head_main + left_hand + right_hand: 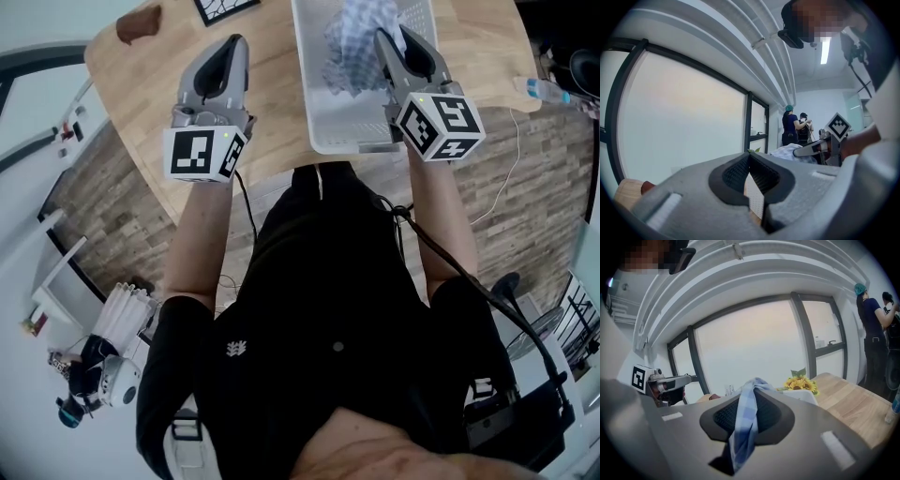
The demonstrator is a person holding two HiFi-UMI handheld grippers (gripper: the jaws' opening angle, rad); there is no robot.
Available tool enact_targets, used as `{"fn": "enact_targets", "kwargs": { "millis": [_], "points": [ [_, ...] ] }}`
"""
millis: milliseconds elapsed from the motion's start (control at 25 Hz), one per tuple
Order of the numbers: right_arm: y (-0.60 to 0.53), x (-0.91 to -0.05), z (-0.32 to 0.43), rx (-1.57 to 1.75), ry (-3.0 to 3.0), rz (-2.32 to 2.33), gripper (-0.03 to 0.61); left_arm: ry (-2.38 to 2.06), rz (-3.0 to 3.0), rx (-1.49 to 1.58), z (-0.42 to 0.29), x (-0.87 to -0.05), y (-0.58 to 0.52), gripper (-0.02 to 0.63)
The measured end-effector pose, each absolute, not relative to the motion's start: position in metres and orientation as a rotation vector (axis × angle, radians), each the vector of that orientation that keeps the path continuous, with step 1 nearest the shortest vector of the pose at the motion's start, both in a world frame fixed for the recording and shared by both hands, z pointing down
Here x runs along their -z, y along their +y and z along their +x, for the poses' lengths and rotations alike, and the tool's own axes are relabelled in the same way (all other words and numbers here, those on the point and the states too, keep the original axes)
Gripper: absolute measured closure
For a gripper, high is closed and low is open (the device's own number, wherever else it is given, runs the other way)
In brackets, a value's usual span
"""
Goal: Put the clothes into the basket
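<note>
In the head view, a blue-and-white checked cloth hangs over the white mesh basket at the table's far side. My right gripper is shut on it from the right. The right gripper view shows a fold of that cloth pinched between the jaws and trailing down. Left of the basket, my left gripper hovers over bare wood, shut, with nothing in it. Its jaws meet at the tip, and the cloth shows beyond it to the right.
A brown garment lies at the wooden table's far left corner, a black-framed picture beside it. A bottle lies at the right edge. Sunflowers stand behind the basket. People stand by the far windows.
</note>
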State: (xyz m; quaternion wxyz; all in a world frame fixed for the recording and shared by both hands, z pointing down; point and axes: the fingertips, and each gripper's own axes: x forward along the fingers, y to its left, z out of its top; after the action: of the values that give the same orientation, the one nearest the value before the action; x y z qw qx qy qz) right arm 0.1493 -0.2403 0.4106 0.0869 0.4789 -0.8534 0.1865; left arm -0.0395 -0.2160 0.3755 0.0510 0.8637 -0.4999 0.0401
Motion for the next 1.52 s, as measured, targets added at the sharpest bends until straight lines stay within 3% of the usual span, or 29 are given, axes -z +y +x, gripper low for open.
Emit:
{"fn": "enact_targets", "kwargs": {
  "millis": [800,920,1080,1520],
  "points": [
    [-0.251,-0.454,0.141,-0.608,-2.484,1.376,0.508,-1.510,2.575,-0.170,-0.036,-0.406,-0.224,0.615],
    [-0.251,-0.459,0.143,-0.575,-2.447,1.359,0.492,-1.513,2.580,-0.160,-0.033,-0.403,-0.226,0.615],
    [-0.251,-0.454,0.140,-0.523,-2.445,1.341,0.367,-1.521,2.584,-0.149,-0.033,-0.399,-0.224,0.615],
    [-0.251,-0.418,0.139,-0.415,-2.494,1.372,0.367,-1.559,2.596,-0.109,-0.036,-0.379,-0.218,0.615]
  ]
}}
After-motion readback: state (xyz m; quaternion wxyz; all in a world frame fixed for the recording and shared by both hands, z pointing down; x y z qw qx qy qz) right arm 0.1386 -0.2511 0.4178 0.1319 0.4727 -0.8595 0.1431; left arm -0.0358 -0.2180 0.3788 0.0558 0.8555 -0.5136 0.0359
